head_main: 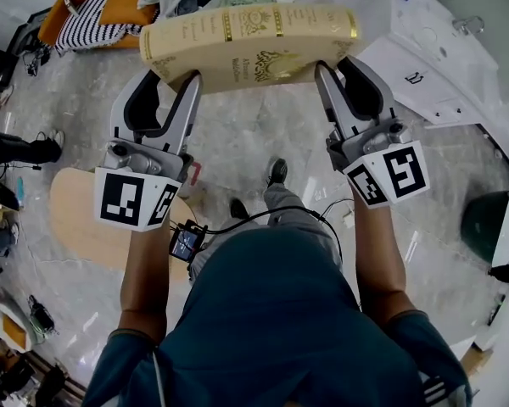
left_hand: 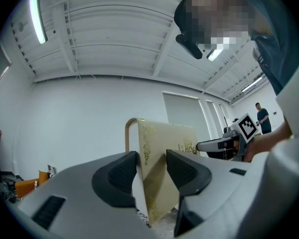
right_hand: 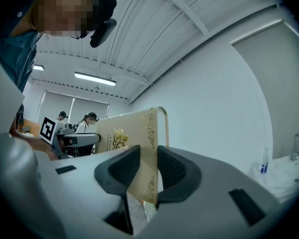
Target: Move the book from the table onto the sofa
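We hold the cream book (head_main: 246, 45) at the frame's top centre, above the floor, with left gripper (head_main: 170, 83) and right gripper (head_main: 339, 68) each clamped on one end, and should keep it level, squeezing evenly, toward the orange seat (head_main: 123, 7) at the upper left, likely the sofa.

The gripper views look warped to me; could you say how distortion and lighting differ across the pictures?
Left gripper view: strong fisheye bending, black corners, glaring ceiling strip light. Right gripper view: same bending, the book sharp between the jaws. Head view: evenly lit, mild edge curving.
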A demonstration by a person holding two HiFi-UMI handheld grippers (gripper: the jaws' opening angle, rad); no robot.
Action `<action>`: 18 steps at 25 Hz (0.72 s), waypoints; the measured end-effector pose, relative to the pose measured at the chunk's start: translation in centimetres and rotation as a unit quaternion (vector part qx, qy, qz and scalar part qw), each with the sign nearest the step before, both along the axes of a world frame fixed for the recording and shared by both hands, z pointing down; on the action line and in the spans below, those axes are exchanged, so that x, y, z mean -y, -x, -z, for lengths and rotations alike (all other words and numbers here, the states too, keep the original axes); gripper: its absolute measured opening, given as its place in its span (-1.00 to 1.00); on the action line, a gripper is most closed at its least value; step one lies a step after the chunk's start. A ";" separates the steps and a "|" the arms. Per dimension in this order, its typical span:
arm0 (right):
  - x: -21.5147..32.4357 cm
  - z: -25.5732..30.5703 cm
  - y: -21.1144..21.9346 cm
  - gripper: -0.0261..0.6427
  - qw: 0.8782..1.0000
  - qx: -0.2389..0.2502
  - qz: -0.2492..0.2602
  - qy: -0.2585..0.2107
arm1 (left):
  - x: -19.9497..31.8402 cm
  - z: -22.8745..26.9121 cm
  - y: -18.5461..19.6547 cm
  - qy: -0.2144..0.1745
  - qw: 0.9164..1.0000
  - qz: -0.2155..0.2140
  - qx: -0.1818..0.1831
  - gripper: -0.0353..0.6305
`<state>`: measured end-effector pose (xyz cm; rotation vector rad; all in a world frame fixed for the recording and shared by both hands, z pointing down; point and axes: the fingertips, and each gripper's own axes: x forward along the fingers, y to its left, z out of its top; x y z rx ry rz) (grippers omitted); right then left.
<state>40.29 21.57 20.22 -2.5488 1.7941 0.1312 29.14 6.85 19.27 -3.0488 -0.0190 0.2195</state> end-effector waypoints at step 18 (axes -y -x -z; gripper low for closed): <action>5.5 -1.7 -25.3 -0.57 0.998 0.012 0.055 -0.003 | 4.1 -1.7 -24.0 0.004 0.998 0.063 0.025 -0.36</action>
